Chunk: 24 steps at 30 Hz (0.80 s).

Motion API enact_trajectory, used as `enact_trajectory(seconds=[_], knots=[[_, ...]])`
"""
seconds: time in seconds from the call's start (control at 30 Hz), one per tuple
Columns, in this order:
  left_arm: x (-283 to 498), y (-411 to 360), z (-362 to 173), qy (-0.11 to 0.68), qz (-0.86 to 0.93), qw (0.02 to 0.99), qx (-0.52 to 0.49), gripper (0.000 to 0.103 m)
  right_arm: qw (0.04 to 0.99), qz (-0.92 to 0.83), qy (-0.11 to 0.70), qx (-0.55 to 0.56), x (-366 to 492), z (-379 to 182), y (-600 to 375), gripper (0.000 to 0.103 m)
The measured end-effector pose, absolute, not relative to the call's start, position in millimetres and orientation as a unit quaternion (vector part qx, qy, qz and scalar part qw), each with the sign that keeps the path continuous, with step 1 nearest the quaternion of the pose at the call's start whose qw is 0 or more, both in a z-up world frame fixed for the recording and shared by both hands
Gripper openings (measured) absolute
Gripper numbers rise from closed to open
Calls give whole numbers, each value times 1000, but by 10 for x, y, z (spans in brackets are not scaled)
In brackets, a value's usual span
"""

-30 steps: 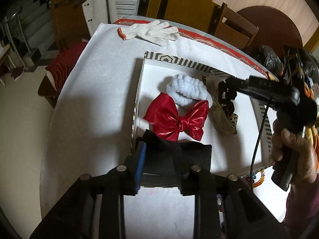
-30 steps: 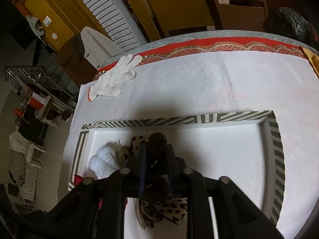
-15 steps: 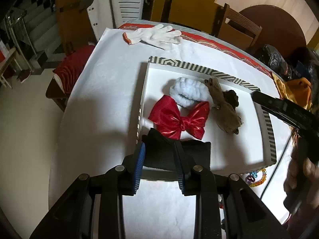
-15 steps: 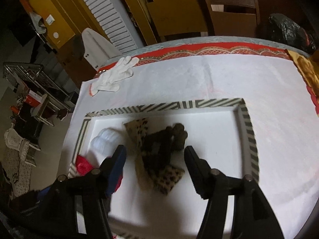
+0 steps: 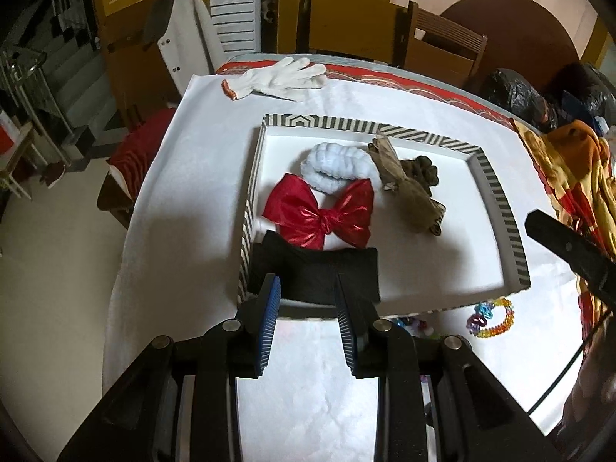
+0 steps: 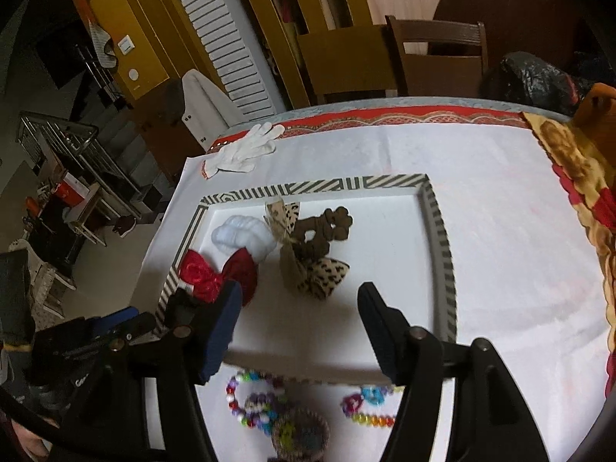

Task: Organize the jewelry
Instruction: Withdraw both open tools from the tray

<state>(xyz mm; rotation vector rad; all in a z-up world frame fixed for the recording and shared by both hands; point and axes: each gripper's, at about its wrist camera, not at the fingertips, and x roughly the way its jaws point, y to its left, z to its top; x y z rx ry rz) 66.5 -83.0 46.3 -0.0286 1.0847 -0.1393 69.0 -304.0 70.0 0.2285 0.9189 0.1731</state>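
Observation:
A white tray with a striped rim (image 5: pixel 496 196) (image 6: pixel 439 231) holds a black bow (image 5: pixel 319 269), a red satin bow (image 5: pixel 319 223) (image 6: pixel 204 273), a pale blue scrunchie (image 5: pixel 331 163) (image 6: pixel 242 235) and a leopard-print bow with a brown scrunchie (image 5: pixel 412 184) (image 6: pixel 308 246). My left gripper (image 5: pixel 308 296) is open and empty at the tray's near left corner, just short of the black bow. My right gripper (image 6: pixel 304 315) is open and empty above the tray's near edge. Coloured bead bracelets (image 6: pixel 254 400) (image 5: pixel 491 317) lie on the cloth in front of the tray.
A white work glove (image 5: pixel 277 77) (image 6: pixel 242 150) lies at the table's far left. A patterned red and yellow cloth (image 6: pixel 577 177) lies along the right edge. Wooden chairs (image 6: pixel 435 61) stand behind the table. A small woven basket (image 6: pixel 300 435) sits near the beads.
My right gripper let go of the leopard bow and brown scrunchie in the tray, opened and pulled back. My left gripper released the black bow, opened and drew back.

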Motion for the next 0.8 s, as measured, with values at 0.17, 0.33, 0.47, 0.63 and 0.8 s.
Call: enact_trajectory(seconds=[0.17,0.33,0.47,0.63,0.8], knots=[[502,-947,490,512,-69,856,-2,19,892,73,435,95,417,748,-3090,67],[313,-1066,531,509,-73,858,6,19,892,68,437,95,181,750,-3169,69],[175,-1149,579,502,-74,861,11,19,893,67,435,97,-23,771,-3251,69],[-12,-1248,629,495,-74,865,12,19,894,67,432,100,-234,818,-3351,71],[-184,-1329,657,493,-75,867,14,19,894,65,432,97,-457,841,-3450,71]])
